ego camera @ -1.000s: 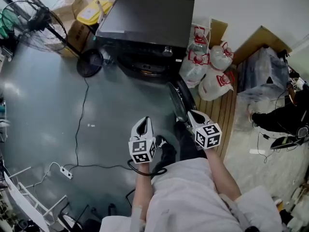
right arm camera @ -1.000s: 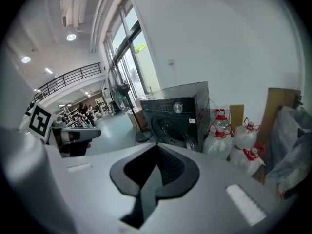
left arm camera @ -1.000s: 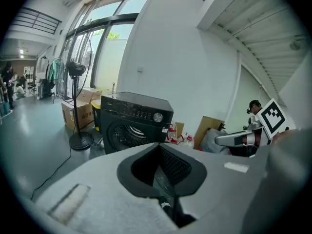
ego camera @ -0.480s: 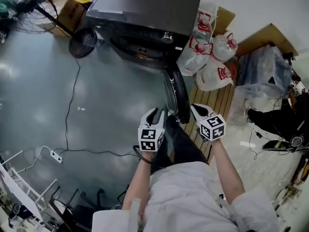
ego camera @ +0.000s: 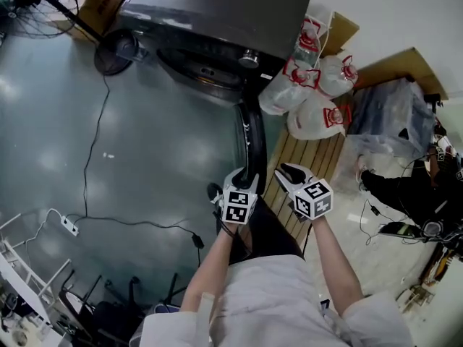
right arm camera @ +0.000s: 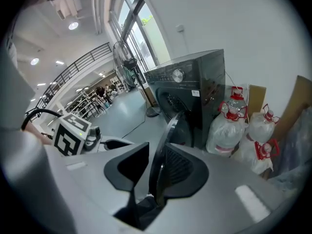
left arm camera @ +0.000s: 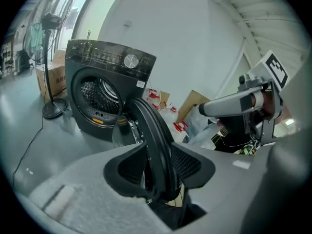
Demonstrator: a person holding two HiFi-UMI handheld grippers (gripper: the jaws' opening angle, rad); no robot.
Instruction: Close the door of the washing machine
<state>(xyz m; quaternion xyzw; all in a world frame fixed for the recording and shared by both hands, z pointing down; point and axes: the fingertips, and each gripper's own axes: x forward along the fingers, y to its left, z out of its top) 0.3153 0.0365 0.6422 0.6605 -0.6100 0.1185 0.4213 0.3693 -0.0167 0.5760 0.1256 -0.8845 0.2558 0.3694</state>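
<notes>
no legible txt, red jug labels (ego camera: pixel 298 73) too small, washer panel (left arm camera: pixel 112 60) markings blurred

Grey floor (ego camera: pixel 152 150) under washing machine (ego camera: pixel 217 13), fan base (ego camera: pixel 116 49), cable (ego camera: pixel 137 222), perhaps power strip (ego camera: pixel 69 226)

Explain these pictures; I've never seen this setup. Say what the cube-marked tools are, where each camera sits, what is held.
No robot here: a person holds a two-jaw gripper in each hand; the marker cubes are part of them. The head view looks down from the person's head at the left gripper and right gripper. The other two cameras ride on the grippers, looking along their jaws. On the floor stands a washing machine with its door open, bagged water bottles beside it. Both pairs of jaws have just been opening; the door's edge shows between each pair, gripped by neither.
</notes>
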